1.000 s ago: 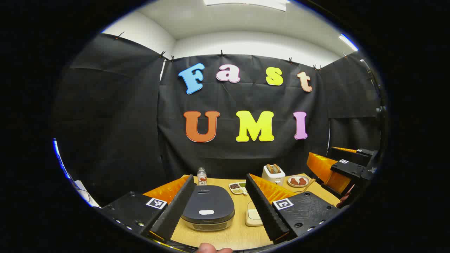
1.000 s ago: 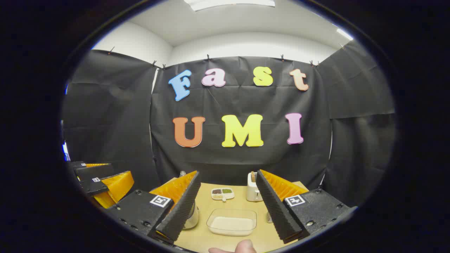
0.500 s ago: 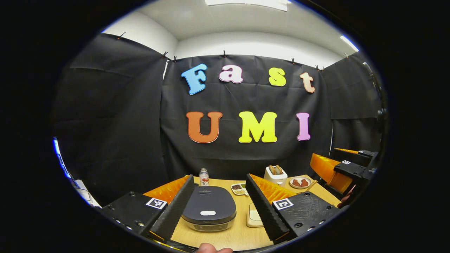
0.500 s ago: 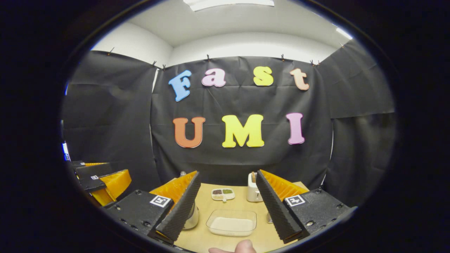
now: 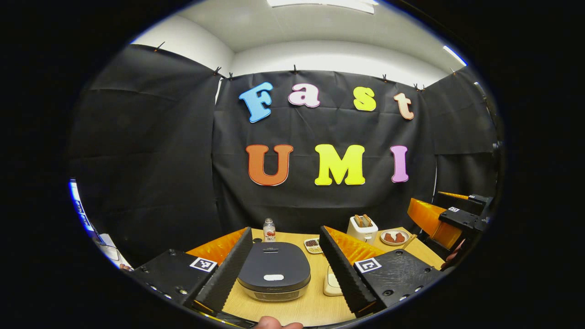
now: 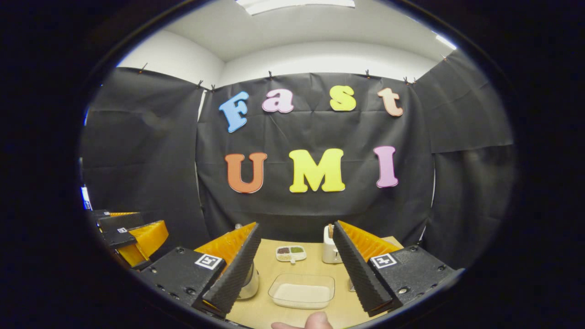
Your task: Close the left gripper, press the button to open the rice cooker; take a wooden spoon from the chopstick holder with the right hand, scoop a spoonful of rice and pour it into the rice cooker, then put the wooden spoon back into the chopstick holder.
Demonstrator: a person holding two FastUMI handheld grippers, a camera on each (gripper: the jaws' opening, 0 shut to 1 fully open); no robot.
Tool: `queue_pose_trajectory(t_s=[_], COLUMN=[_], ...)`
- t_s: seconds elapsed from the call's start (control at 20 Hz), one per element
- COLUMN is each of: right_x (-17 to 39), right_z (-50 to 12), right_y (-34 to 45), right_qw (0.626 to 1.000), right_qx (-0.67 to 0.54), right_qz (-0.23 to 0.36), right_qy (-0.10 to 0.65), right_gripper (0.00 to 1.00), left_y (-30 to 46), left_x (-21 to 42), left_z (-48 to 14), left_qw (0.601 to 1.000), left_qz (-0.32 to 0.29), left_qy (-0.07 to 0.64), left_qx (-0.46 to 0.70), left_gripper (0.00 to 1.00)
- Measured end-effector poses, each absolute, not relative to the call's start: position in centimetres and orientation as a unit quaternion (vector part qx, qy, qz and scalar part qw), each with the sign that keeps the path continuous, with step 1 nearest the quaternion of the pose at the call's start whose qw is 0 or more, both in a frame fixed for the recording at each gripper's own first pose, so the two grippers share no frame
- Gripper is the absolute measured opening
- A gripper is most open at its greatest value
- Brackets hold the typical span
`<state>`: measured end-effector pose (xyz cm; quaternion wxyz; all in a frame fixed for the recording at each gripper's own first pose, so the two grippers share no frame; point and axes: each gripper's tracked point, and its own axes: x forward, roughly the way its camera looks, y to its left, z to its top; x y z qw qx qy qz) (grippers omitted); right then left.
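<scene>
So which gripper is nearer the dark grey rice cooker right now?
Left. The left gripper is open, framing the dark grey rice cooker just ahead; the right gripper faces the clear rice container off to the side.

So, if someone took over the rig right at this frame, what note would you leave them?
Left gripper: open, empty, held above the near table edge with the rice cooker between its fingers in view, not touching it.
Right gripper: open, empty, looking over the clear tray of rice.
Rice cooker: lid down, pale button facing up on the lid.
Wooden spoon and chopstick holder: I cannot make them out for certain.
Done: nothing yet.
Left: shut the left gripper, press the button, take the spoon with the right, scoop rice, pour it into the cooker, return the spoon.
</scene>
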<state>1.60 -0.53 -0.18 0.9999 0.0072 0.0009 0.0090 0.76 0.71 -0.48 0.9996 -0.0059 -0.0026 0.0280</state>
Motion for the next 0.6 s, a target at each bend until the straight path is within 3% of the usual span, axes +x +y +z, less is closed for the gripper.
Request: queue_pose_trajectory(t_s=[0.6], right_x=[2.9], right_z=[0.1], right_y=[-1.4], right_qw=[1.0], right_qx=[0.013], right_qz=[0.012], right_qy=[-0.002], right_gripper=[0.97], left_y=[1.2], left_x=[2.6], left_z=[-0.5], left_qw=[0.999], left_qz=[0.045], left_qy=[0.0], left_qx=[-0.008], left_gripper=[0.94])
